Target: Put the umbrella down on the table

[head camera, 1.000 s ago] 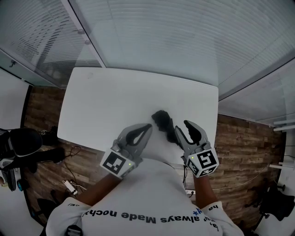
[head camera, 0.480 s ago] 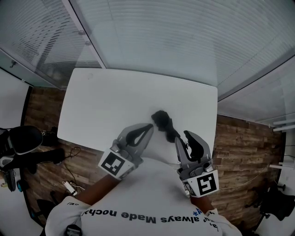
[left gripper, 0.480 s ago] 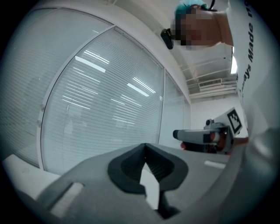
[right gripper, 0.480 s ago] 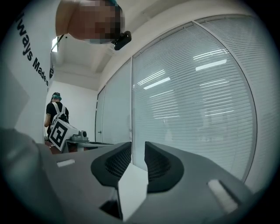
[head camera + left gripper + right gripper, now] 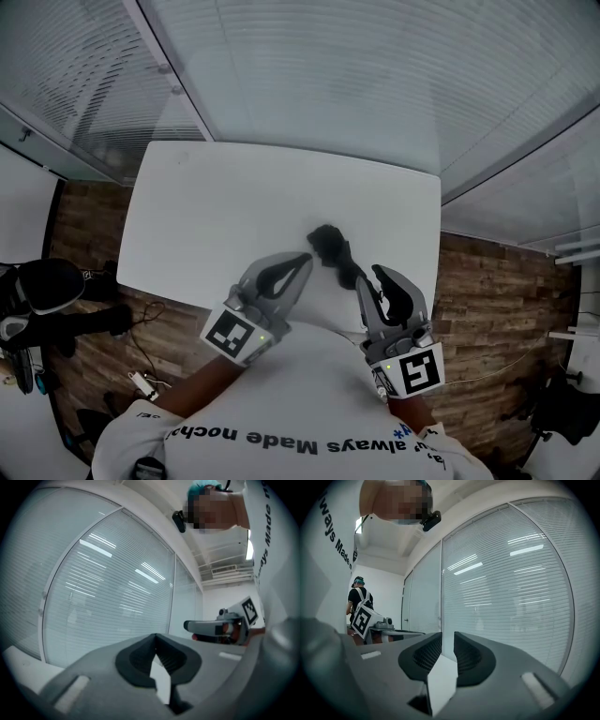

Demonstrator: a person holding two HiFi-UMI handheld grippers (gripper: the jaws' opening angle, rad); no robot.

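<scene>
Umbrella [image 5: 330,251] is down: folded, black, lying on the white table [image 5: 216,206] toward its near edge. Just left of it sits the left gripper [image 5: 302,259], tips pinched together, nothing in them. On the other side, the right gripper [image 5: 375,275] hangs beside the umbrella's near end. Its jaws have just been closing to a thin slit, with nothing between them. Beyond the table, blinds [image 5: 309,75] behind glass.

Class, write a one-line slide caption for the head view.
Folded black umbrella lies on the white table, with the left gripper and right gripper near it, jaws shut on nothing.
</scene>
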